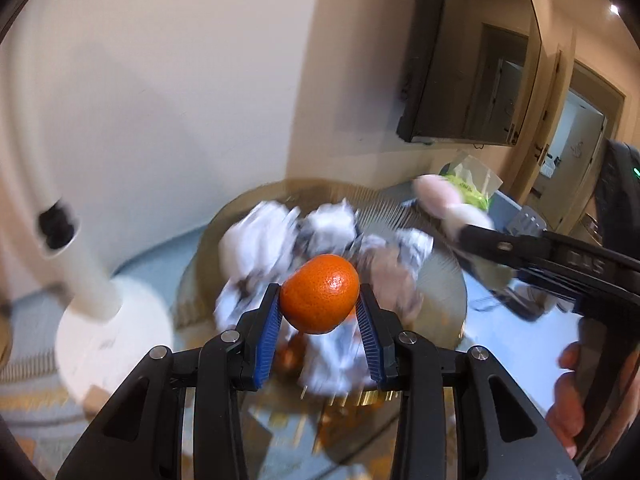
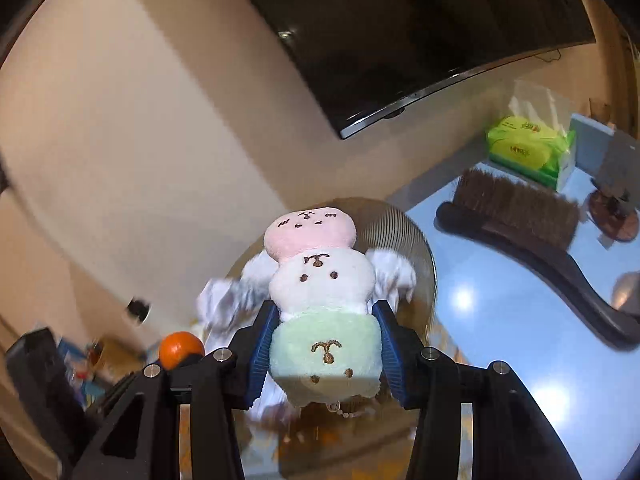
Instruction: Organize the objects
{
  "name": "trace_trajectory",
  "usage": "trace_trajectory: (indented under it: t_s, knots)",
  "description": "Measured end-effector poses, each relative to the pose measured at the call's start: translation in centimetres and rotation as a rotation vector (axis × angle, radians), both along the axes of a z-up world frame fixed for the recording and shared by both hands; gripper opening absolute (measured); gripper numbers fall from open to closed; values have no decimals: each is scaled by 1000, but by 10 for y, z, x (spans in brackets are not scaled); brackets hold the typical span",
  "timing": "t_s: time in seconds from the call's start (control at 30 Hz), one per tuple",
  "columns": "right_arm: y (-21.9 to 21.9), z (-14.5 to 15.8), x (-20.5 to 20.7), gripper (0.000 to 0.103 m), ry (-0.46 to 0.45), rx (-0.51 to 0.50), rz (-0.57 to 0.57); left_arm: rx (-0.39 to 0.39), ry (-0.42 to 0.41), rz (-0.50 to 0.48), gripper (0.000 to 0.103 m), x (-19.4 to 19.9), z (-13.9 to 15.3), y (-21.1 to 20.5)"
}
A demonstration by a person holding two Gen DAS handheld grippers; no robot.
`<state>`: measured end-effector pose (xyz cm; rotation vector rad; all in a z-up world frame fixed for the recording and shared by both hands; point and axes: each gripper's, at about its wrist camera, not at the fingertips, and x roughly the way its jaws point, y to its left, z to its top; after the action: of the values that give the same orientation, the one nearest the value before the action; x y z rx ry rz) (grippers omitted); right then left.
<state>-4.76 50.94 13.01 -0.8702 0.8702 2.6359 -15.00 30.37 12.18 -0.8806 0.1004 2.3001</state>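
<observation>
Both grippers are loaded here. The left gripper has its blue pads clamped on either side of an orange, held up in the air. The right gripper is closed on a plush toy, pinching the green end, so the toy's long axis runs straight out along the fingers with the white middle and pink end sticking forward past the tips.

The bit that matters for the next move: both things hang right over a round ribbed bowl that already has crumpled white stuff in it (paper or cloth, too blurry to call). In the left wrist view the bowl sits directly ahead of and below the orange, and the right gripper comes in from the right side with the plush's pink end over the far rim. So the orange looks like the one nearer the bowl's middle.

A dark bristle brush and a green tissue pack sit on the light blue table, well apart from the bowl.

Probably both go into the bowl, orange first.
</observation>
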Motion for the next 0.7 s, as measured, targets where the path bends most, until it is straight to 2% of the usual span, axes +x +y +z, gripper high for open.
trace_trajectory:
  t_s: [0.03,0.07,0.1,0.13,0.27,0.37,0.4,0.53,0.6,0.67,0.7]
  knots:
    - [4,-2,-13,54,-7,3,25,5,9,-7,47,-5,0,8]
    - [9,-4,-25,60,-33,9,53,10,13,-15,69,-7,0,15]
    - [12,-7,-32,61,-69,22,56,12,19,-21,79,-10,0,19]
    - [14,-10,-34,61,-99,36,53,14,29,-13,82,-11,0,20]
    - [9,-13,1,61,-76,38,82,16,12,-23,82,-4,1,0]
    - [-8,-11,41,63,-34,41,127,25,-20,-10,82,13,1,-36]
    - [-16,-12,54,68,-24,41,149,28,-28,-5,82,18,1,-46]
    - [-65,-28,94,69,-29,-13,300,31,-60,45,83,49,2,-104]
    - [-91,-43,99,69,-60,-17,344,25,-83,79,86,64,0,-130]
    - [-123,-64,97,69,-103,20,386,35,-119,93,103,75,-4,-153]
    - [-140,-75,93,69,-125,64,389,44,-131,99,102,77,-8,-158]
